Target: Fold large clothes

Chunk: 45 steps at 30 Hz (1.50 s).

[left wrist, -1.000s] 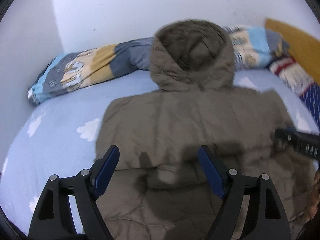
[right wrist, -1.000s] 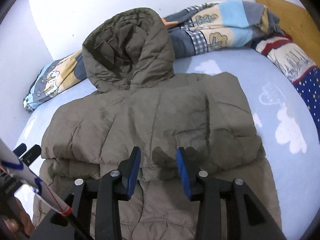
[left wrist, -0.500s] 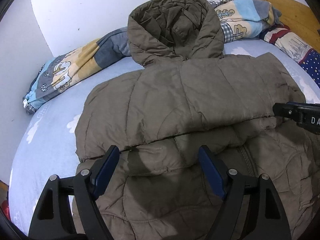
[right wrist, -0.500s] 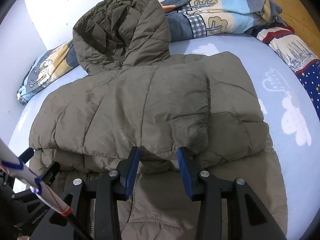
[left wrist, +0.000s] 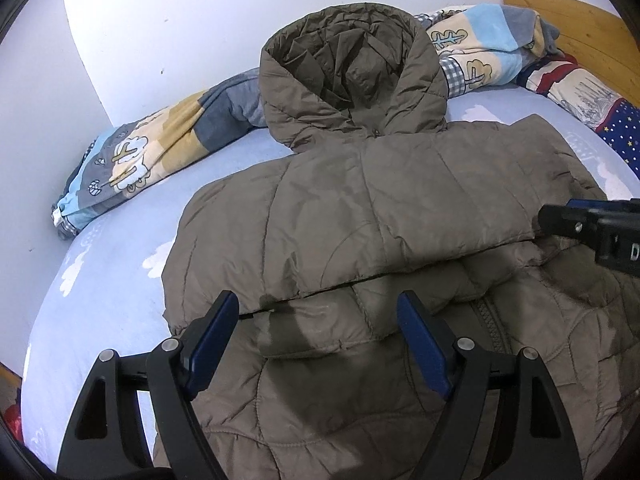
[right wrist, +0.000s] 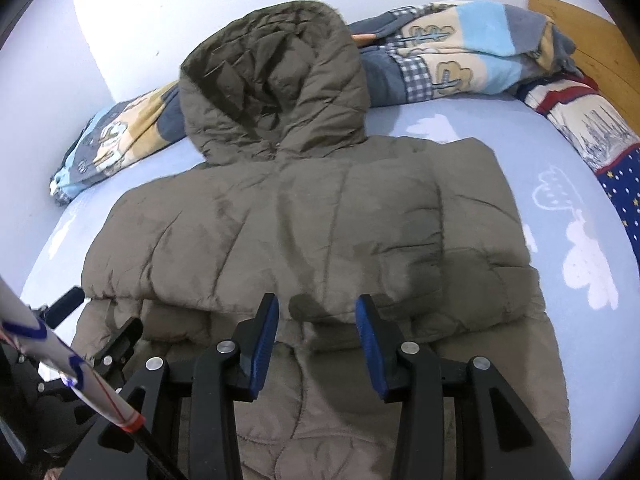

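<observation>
— Where is the hooded puffer jacket [left wrist: 360, 216] laid?

— It is spread on the blue cloud-print sheet [left wrist: 104, 292], hood toward the wall, with the rolled patchwork blanket [right wrist: 448, 60] lying behind the hood (sleeves are folded across the jacket's chest).

— How are the claws held?

— The left gripper [left wrist: 318, 340] is spread wide above the jacket's folded edge, nothing pinched. The right gripper [right wrist: 317, 334] is held narrower over the jacket's zipper line, its pads clear of the fabric.

Jacket [left wrist: 360, 208] hem cut off at bottom edge; sleeves probably folded under.
</observation>
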Motion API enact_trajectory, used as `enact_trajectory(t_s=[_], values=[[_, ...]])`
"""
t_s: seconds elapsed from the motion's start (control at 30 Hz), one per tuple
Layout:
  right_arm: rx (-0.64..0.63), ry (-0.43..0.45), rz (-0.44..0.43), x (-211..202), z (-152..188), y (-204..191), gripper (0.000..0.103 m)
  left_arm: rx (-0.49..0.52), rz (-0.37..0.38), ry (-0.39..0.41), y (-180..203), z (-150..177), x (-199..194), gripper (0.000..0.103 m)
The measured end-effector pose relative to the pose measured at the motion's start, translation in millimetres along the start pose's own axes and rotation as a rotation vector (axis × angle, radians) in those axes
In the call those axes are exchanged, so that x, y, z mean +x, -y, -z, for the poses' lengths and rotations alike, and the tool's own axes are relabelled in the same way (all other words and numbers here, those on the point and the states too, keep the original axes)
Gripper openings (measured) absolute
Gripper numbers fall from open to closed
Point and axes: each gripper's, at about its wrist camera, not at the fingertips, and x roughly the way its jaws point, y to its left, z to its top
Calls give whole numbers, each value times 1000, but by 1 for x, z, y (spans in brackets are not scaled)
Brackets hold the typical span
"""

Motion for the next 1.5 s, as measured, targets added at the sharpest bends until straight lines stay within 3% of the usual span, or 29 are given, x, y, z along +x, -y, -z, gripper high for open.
enact_trajectory(t_s=[0.3,0.57,0.9,1.33,1.5], values=[[21,-88,-1,22,8,6,44,4,-9,23,-2,-1,-4,80],[-5,-33,-7,4,5,-4,44,5,-28,66,-3,-5,-12,80],[-33,-39,-17,3,6,-13,45,16,-51,96,-1,-4,-16,80],[-22,-108,4,18,12,-10,47,11,-48,74,-4,-3,-14,80],[-3,-123,-10,18,13,-9,48,-51,-13,58,-17,-9,-19,80]])
